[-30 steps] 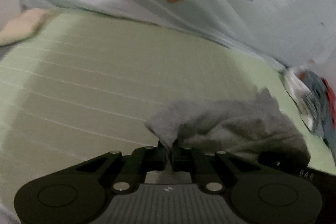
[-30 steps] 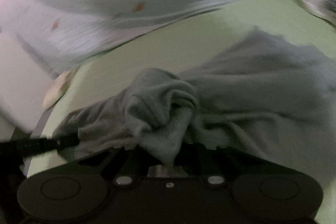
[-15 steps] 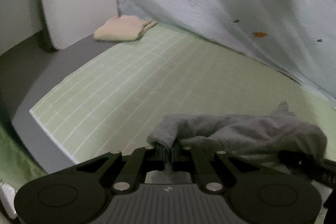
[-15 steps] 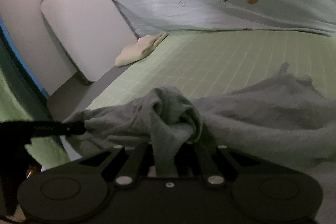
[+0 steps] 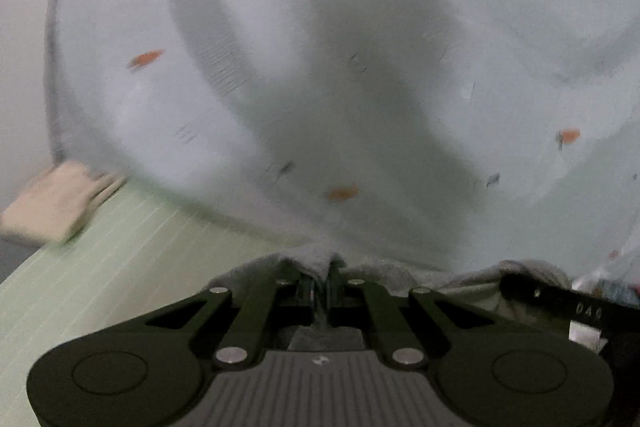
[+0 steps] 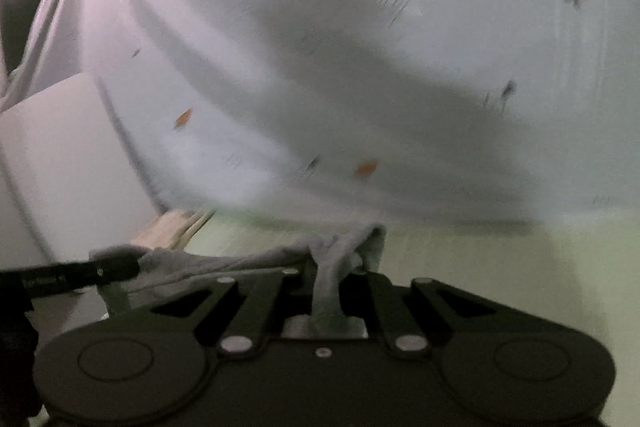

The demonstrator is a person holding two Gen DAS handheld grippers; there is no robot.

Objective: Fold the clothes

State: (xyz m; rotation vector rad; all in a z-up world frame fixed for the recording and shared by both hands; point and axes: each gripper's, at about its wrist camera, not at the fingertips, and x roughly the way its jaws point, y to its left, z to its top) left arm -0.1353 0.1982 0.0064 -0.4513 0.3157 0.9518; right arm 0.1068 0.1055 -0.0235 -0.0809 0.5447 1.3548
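Note:
A grey fleece garment (image 5: 400, 273) is pinched at one edge by my left gripper (image 5: 320, 283), which is shut on it. The same grey garment (image 6: 224, 261) is stretched between both grippers in the right wrist view, where my right gripper (image 6: 328, 279) is shut on a bunched fold of it. The left gripper's black finger (image 6: 80, 273) shows at the left of that view, clamped on the cloth's far end. Most of the garment hangs below the gripper bodies and is hidden. Both views are blurred.
A light green gridded mat (image 5: 112, 251) lies below. A pale sheet with small orange marks (image 5: 360, 67) hangs behind it. A folded cream cloth (image 5: 56, 203) sits at the mat's far left corner, next to a white panel (image 6: 60, 167).
Both grippers have risen and tilted upward with the grey garment, so the hanging sheet now fills both views and little of the mat shows. The garment is drawn tauter between them.

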